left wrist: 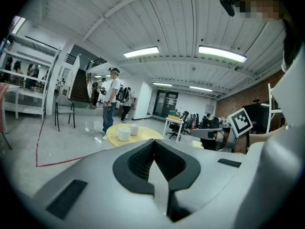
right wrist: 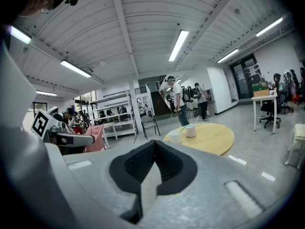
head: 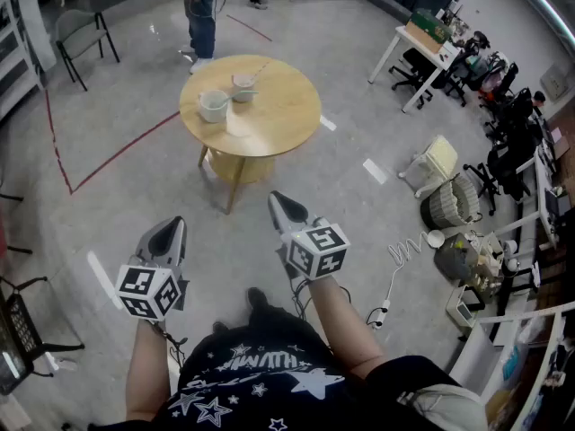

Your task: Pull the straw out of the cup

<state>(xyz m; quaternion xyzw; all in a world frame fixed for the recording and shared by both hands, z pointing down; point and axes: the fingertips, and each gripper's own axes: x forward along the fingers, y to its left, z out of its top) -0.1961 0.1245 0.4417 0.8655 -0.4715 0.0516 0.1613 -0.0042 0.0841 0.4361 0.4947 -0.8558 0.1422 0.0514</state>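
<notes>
The left gripper (head: 171, 230) and right gripper (head: 283, 206) were held clenched and empty, well apart from the round wooden table (head: 287, 119), where the straw (head: 257, 71) was left leaning in the farther cup (head: 243, 88), seemingly because no approach had yet been made.

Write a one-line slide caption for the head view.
Left gripper and right gripper, both shut and empty, short of a round table bearing two cups, one holding a straw.
</notes>
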